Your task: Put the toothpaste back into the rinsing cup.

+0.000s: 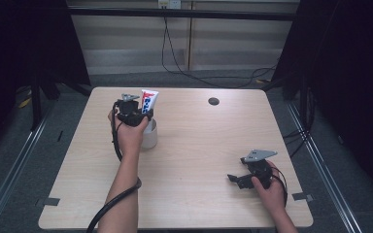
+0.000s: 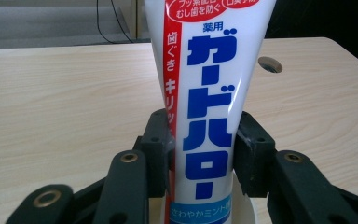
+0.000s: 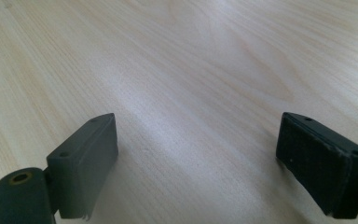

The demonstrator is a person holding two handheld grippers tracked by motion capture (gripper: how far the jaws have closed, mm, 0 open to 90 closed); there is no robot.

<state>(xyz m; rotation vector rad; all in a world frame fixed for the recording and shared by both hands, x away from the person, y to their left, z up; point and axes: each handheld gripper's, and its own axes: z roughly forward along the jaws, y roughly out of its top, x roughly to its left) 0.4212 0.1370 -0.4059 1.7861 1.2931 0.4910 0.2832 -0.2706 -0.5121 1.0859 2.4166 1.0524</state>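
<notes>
Left gripper (image 2: 204,154) clamping soft, light tube (image 2: 205,93) mid-body, upright, seemingly over cup (image 1: 149,135); pinching gently, lower where fuller; right gripper (image 3: 196,163) idling, jaws spread.

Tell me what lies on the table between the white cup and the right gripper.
Nothing: in the high view, bare table runs from the white cup to the right gripper.

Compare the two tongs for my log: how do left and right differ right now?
The left tongs are shut on the toothpaste tube, above the white cup; the right tongs are wide open and hold nothing. Left is raised at the table's far side; right sits low near its front edge. Both are black and hand-held.
</notes>
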